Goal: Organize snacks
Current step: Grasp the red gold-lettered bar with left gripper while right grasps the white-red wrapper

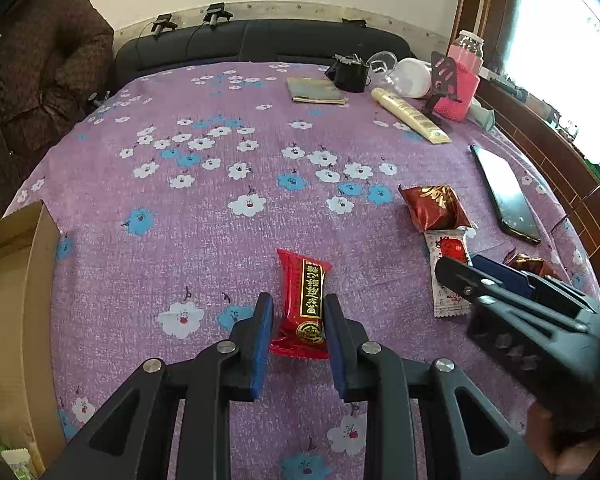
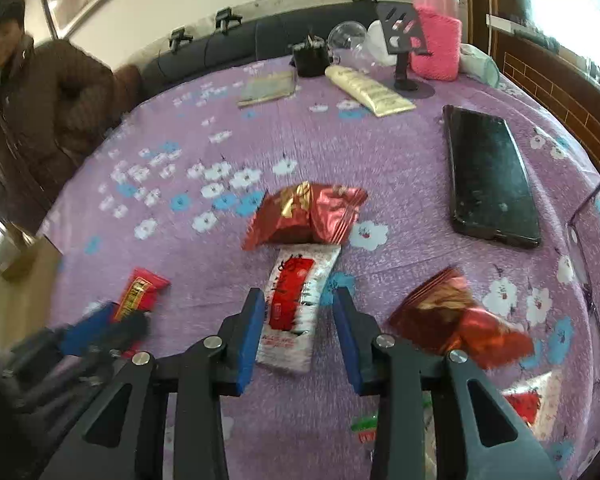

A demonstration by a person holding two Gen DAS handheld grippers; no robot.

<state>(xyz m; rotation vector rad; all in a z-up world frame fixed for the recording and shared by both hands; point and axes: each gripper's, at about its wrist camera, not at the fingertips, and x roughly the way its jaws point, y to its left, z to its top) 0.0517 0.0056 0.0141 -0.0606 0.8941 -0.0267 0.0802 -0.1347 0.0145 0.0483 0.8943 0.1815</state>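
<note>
A red snack bar with a black and gold label [image 1: 305, 304] lies on the purple flowered cloth between the open fingers of my left gripper [image 1: 298, 304]; it also shows in the right wrist view [image 2: 140, 292]. A white and red snack packet [image 2: 292, 312] lies between the open fingers of my right gripper [image 2: 299, 300]; it shows in the left wrist view [image 1: 450, 276] under that gripper [image 1: 480, 276]. A dark red foil pack [image 2: 308, 214] lies just beyond it, also in the left wrist view [image 1: 434, 208]. Another red foil pack [image 2: 456, 320] lies right of my right gripper.
A cardboard box [image 1: 16, 292] stands at the left table edge. A black phone [image 2: 490, 176] lies at the right. A cream tube [image 2: 368, 90], a booklet [image 1: 314, 90], a pink jar [image 2: 436, 36] and a black stand [image 2: 404, 52] sit at the back. A person in brown [image 2: 44, 112] stands at the left.
</note>
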